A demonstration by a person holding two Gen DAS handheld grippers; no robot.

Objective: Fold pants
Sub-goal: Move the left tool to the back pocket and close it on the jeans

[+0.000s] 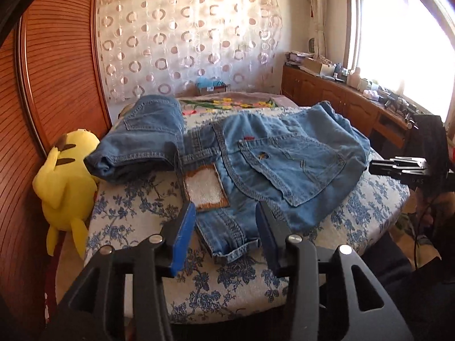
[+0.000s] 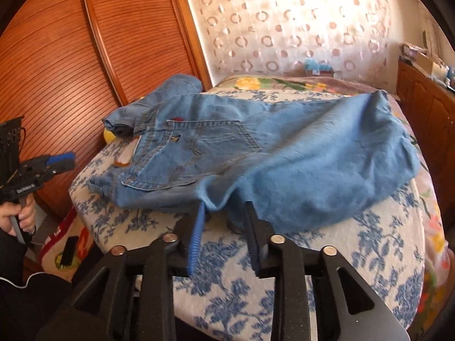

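Blue denim pants lie loosely folded on a bed with a blue floral cover, back pocket and white waistband patch facing up. My left gripper stands open over the near waistband end, which lies between its blue pads without being pressed. In the right wrist view the pants spread across the bed. My right gripper is open at the near folded edge, with the cloth just between its fingertips. Each gripper also shows at the edge of the other's view: the right gripper and the left gripper, which a hand holds.
A yellow plush toy sits at the bed's left edge against a slatted wooden wardrobe. A low wooden sideboard with clutter runs under the bright window on the right. A patterned rug covers the floor beside the bed.
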